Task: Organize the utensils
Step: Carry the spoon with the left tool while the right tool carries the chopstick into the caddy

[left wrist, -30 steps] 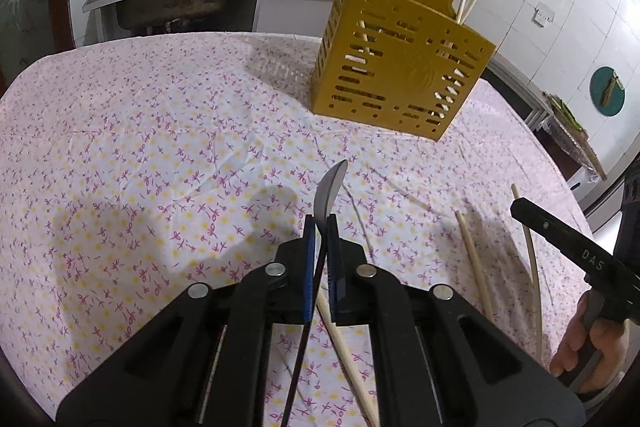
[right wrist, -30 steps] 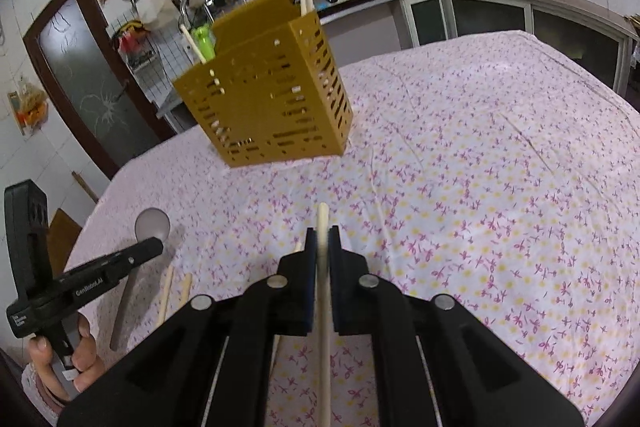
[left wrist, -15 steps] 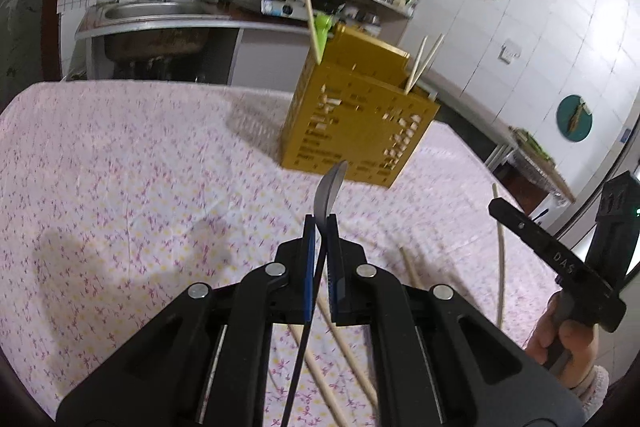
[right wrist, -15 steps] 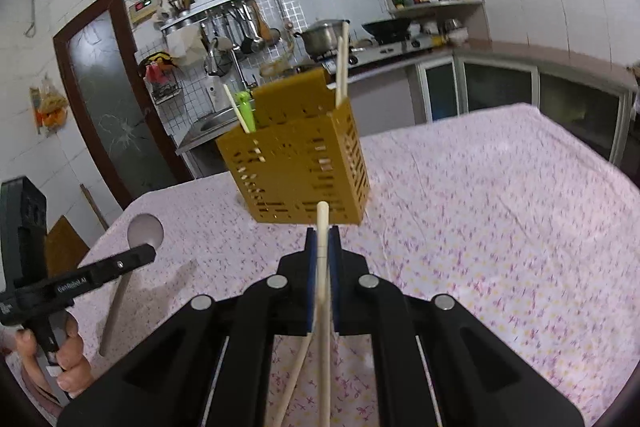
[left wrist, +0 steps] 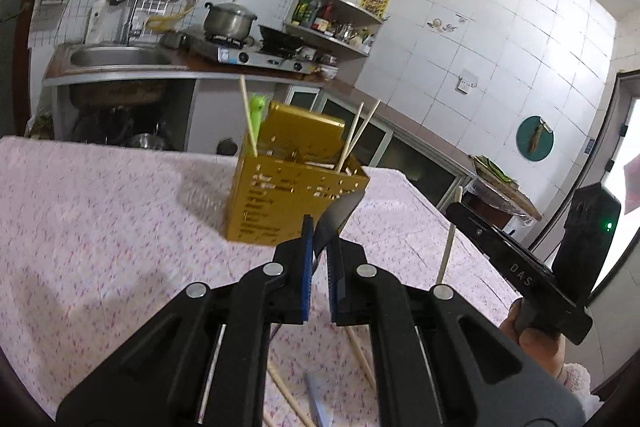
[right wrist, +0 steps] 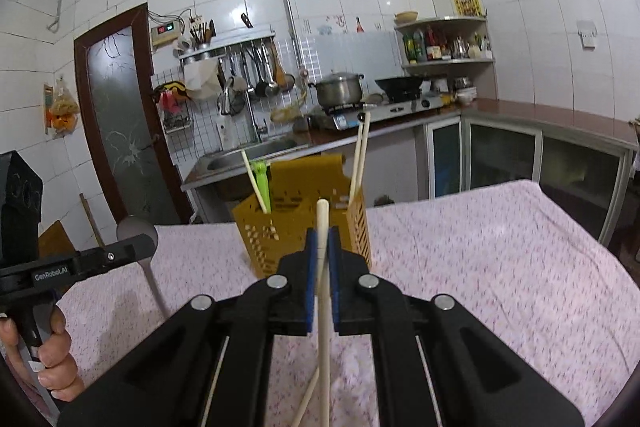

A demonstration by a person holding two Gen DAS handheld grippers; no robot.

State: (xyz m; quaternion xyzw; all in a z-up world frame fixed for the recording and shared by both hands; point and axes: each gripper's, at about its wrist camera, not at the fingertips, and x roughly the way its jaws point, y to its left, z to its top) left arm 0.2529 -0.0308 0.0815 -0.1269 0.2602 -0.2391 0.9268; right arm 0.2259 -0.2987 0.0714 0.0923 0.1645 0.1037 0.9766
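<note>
Left gripper [left wrist: 319, 227]: jaws closed on a metal spoon [left wrist: 335, 217]. The bowl projects forward and to the right past the fingertips; the handle runs back under the gripper body. In the right wrist view the same spoon [right wrist: 136, 231] is raised clear of the table, bowl uppermost, handle hanging down.

Right gripper [right wrist: 322, 239]: jaws closed on a chopstick [right wrist: 322, 223]. Its blunt end stands just above the fingertips; the shaft passes down between the pads and out below the body. A second stick crosses it lower down; whether that one is held cannot be told.

Caddy [left wrist: 280, 195]: yellow, perforated, upright on the table [left wrist: 100, 207], ahead of both grippers and apart from them. In the left view the spoon bowl overlaps its right upper corner; contact cannot be confirmed. It holds one stick beside a green utensil [left wrist: 256, 111] at its left, and a pair of sticks [left wrist: 356, 133] leaning at its right.

Loose chopsticks [left wrist: 288, 393] lie on the cloth below the left gripper.

A hand [right wrist: 48, 351] holds the left gripper's grip.
</note>
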